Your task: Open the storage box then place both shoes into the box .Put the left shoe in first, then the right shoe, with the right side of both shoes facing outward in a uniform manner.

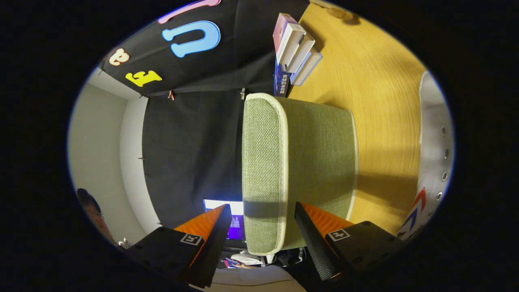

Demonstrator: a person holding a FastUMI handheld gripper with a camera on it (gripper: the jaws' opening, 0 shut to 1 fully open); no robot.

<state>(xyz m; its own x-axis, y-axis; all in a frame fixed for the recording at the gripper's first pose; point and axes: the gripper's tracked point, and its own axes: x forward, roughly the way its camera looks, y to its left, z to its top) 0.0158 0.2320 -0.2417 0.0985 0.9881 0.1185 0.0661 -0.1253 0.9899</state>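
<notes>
fingers [263, 221] apart (astride box lid [265, 170])

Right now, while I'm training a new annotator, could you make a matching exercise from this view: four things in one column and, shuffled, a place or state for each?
Things:
1. storage box
2. books
3. shoe
4. gripper

Places or states:
A. white with metal eyelets, lying on the wooden table to one side of the box
B. green woven fabric, its near end between the fingers
C. stacked on the table beyond the box
D. open, fingers apart either side of the box's end

Pairs: 1-B, 2-C, 3-A, 4-D
</notes>
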